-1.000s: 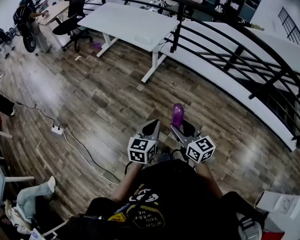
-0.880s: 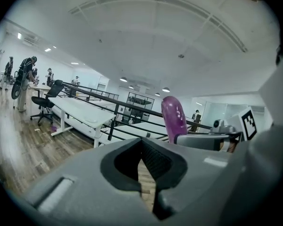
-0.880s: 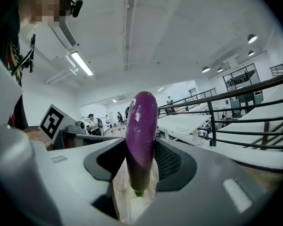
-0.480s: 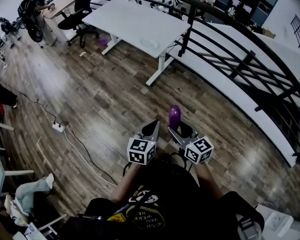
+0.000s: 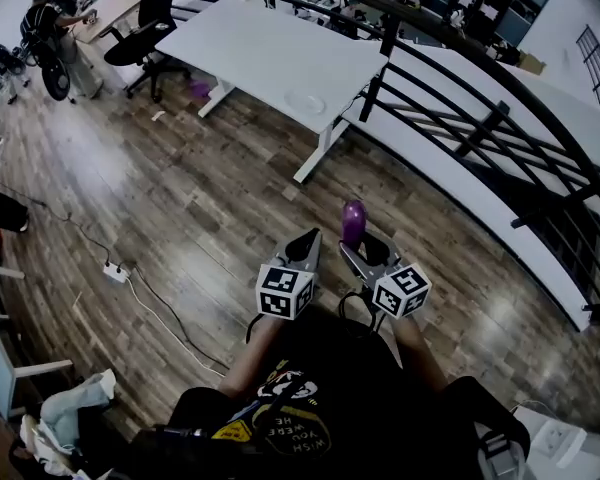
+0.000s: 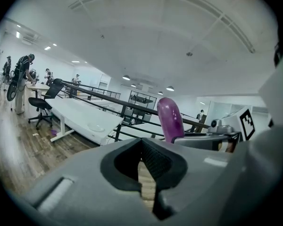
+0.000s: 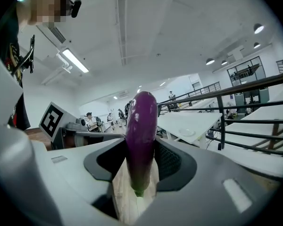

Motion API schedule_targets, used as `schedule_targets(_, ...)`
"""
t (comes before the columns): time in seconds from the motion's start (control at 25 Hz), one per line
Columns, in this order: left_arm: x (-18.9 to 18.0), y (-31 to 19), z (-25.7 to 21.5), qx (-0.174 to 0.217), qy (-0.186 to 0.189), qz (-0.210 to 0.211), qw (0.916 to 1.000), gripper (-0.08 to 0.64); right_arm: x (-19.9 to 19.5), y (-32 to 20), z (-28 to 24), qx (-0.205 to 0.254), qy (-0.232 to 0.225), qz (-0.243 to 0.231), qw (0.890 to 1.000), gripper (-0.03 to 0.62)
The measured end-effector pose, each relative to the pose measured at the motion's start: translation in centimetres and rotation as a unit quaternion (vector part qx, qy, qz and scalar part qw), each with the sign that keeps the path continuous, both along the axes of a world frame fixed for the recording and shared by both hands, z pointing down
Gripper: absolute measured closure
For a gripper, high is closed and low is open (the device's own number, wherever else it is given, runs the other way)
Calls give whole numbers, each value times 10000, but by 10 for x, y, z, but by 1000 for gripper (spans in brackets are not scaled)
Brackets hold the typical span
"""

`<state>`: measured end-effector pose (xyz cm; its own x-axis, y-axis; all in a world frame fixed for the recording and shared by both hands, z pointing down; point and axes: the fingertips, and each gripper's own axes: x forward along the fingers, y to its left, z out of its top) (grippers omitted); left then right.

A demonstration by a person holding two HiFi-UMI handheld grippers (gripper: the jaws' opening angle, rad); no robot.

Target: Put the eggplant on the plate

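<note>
A purple eggplant stands upright in my right gripper, which is shut on its lower part. In the right gripper view the eggplant fills the gap between the jaws, stem end down. My left gripper is held beside it, shut, with nothing between its jaws. The eggplant also shows to its right. A small white plate lies near the right end of a long white table some way ahead. The plate is also in the right gripper view.
Both grippers hover over a wooden floor. A black railing curves along the right behind the table. A black office chair and a person at a desk are far left. A cable with a power strip crosses the floor at left.
The white table and plate have come a little nearer and shifted right in the head view. Both grippers keep their pose, the eggplant still held upright.
</note>
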<state>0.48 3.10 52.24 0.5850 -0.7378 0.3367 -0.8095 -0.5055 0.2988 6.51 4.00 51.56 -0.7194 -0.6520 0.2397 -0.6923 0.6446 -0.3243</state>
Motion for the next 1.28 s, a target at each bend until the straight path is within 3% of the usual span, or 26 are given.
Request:
schedule_targets(0.32,-33,-60,-2,-143,86,86,9998,555,-34,-51,0,-193,-23,223,9996,397)
schedule_targets(0.6,-53,-108,22,-305,121,-144,9994,555,-58,-114,30,-394,86,-153,9991,397)
schedule_targets(0.96,-45,-213,19,-163,11,-503,9986,555,-42,-211,20,-133,52,-398,9991,397)
schedule_targets(1.28,0,-246,31,-316,-62,-507,9982,555,3,-259,38,-352,-61,-358,9987,397)
